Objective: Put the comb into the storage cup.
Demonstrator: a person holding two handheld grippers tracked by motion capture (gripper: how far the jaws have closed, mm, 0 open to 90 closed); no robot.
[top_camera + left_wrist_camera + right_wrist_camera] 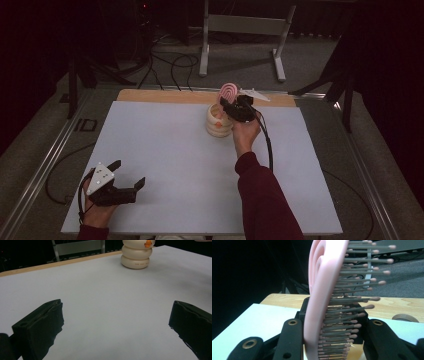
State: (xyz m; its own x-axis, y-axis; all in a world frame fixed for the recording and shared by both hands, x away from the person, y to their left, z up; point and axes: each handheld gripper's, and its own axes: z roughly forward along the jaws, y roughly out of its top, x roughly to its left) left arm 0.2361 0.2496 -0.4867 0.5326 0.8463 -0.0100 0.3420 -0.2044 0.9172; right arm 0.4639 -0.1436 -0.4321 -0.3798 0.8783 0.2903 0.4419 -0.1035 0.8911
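My right gripper (231,107) is shut on a pink hairbrush (229,91), which it holds upright at the far middle of the table. In the right gripper view the hairbrush (322,290) stands on edge between the jaws of that gripper (334,323), bristles pointing right. Just below and left of the brush stands a cream ribbed holder (218,122) with an orange spot on it. The holder (136,255) sits far ahead in the left gripper view. My left gripper (129,174) rests near the front left corner, open, with nothing between the jaws (117,322).
A white board (175,165) covers the table, with a wooden strip (165,96) along its far edge. Beyond the table a grey metal stand (245,25) and loose cables (170,65) lie on the floor. A cable (267,145) trails from my right gripper.
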